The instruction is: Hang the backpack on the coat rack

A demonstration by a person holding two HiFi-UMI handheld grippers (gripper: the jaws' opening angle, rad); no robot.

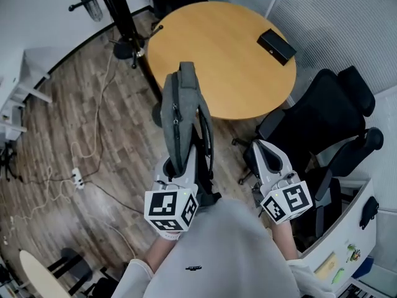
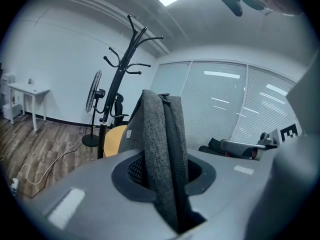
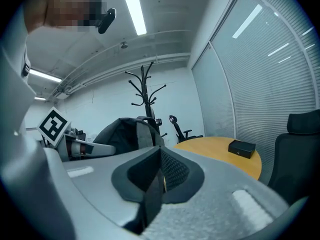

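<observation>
The grey backpack (image 1: 178, 113) stands upright in the air in front of me, held from below. My left gripper (image 1: 179, 166) is shut on its grey strap (image 2: 159, 154), which runs up between the jaws in the left gripper view. To its right, my right gripper (image 1: 264, 149) is level with it and a little apart from the bag. Its jaws are shut with their pads together (image 3: 159, 176) and I see nothing held. The black coat rack (image 1: 123, 17) stands beyond the table's left edge; its hooks (image 2: 131, 49) are bare. The right gripper view shows the backpack (image 3: 120, 134) to the left, with the rack (image 3: 144, 91) behind it.
A round wooden table (image 1: 242, 85) with a small black box (image 1: 276, 45) lies straight ahead. Black office chairs (image 1: 335, 113) stand at the right. A standing fan (image 2: 93, 91) is by the rack. Cables and a power strip (image 1: 77, 177) cross the wood floor on the left.
</observation>
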